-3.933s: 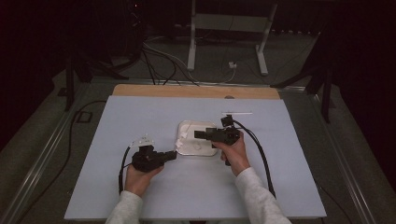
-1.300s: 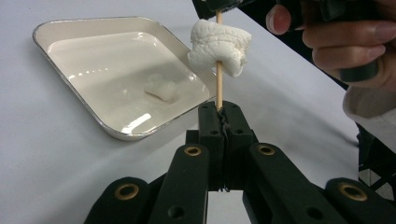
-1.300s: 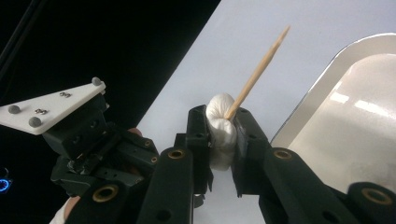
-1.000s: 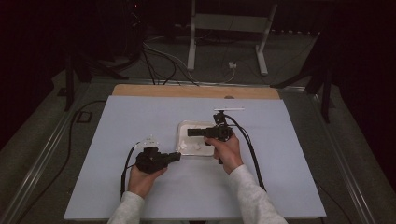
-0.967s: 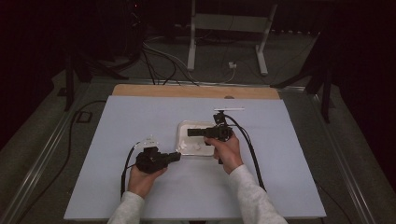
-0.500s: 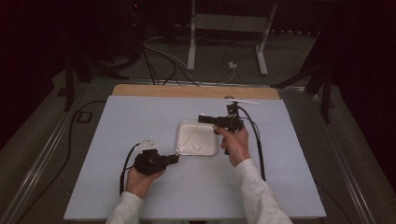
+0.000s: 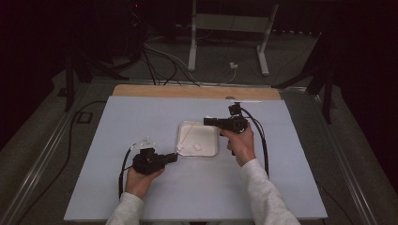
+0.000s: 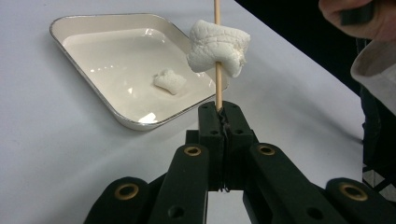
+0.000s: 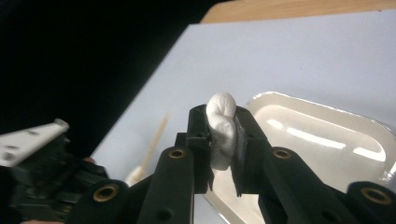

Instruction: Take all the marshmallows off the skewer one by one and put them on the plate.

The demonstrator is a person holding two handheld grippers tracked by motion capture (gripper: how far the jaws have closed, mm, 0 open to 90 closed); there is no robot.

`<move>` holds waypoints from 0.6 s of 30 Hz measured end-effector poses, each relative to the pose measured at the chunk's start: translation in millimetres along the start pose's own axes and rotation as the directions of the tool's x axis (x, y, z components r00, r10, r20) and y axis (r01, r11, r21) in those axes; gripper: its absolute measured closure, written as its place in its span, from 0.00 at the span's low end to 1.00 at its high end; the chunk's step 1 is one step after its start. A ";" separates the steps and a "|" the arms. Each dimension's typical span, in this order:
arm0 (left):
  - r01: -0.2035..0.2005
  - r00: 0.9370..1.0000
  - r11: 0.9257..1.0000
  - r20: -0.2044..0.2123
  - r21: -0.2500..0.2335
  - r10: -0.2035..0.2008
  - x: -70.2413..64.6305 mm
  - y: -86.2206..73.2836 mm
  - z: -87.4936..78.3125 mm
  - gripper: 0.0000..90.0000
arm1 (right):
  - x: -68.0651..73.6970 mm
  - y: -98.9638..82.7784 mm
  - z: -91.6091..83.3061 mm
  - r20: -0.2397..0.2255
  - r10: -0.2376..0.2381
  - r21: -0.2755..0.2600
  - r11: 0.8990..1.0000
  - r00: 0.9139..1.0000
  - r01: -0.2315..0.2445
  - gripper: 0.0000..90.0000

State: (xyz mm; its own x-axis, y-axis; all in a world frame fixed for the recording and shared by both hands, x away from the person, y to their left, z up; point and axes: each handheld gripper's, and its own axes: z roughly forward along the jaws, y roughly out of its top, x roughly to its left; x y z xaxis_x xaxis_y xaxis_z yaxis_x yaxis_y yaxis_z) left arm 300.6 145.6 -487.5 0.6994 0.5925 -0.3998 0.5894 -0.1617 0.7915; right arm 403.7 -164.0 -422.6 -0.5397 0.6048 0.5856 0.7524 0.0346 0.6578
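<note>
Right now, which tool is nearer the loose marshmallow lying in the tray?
Left. The left tool sits at the tray's near-left corner, close to the loose marshmallow. The right tool hovers over the tray's far right edge, farther off.

A white marshmallow (image 8: 217, 47) sits threaded on a thin wooden skewer (image 8: 217, 86) that stands upright, clamped in the left tool (image 8: 224, 122). A second, squashed marshmallow (image 9: 221, 129) is pinched in the right tool (image 9: 222, 140). A third small piece (image 8: 170, 80) lies in the shallow cream tray (image 8: 88, 95), toward its 4 o'clock corner in the high view.
</note>
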 end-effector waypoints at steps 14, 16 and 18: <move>0.009 1.000 1.000 -0.001 -0.017 -0.009 0.7 0.8 -1.3 1.00 | -13.9 -27.3 24.0 0.101 -0.033 0.078 0.997 0.994 0.025 0.87; 0.011 1.000 1.000 -0.001 -0.019 -0.011 0.7 0.8 -1.3 1.00 | -17.2 -31.0 26.4 0.116 -0.034 0.087 0.996 0.993 0.024 0.87; 0.014 1.000 1.000 0.000 -0.022 -0.014 0.9 1.0 -1.6 1.00 | -20.6 -34.9 30.2 0.138 -0.038 0.103 0.994 0.990 0.024 0.86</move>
State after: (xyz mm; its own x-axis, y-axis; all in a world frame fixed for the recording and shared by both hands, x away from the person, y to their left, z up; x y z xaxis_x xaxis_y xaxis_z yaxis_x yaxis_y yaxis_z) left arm 301.2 147.2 -486.3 0.6908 0.5950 -0.4107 0.5903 -0.1361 0.7956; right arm 400.0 -153.6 -472.0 -0.5110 0.7069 0.4890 0.7742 0.1313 0.6192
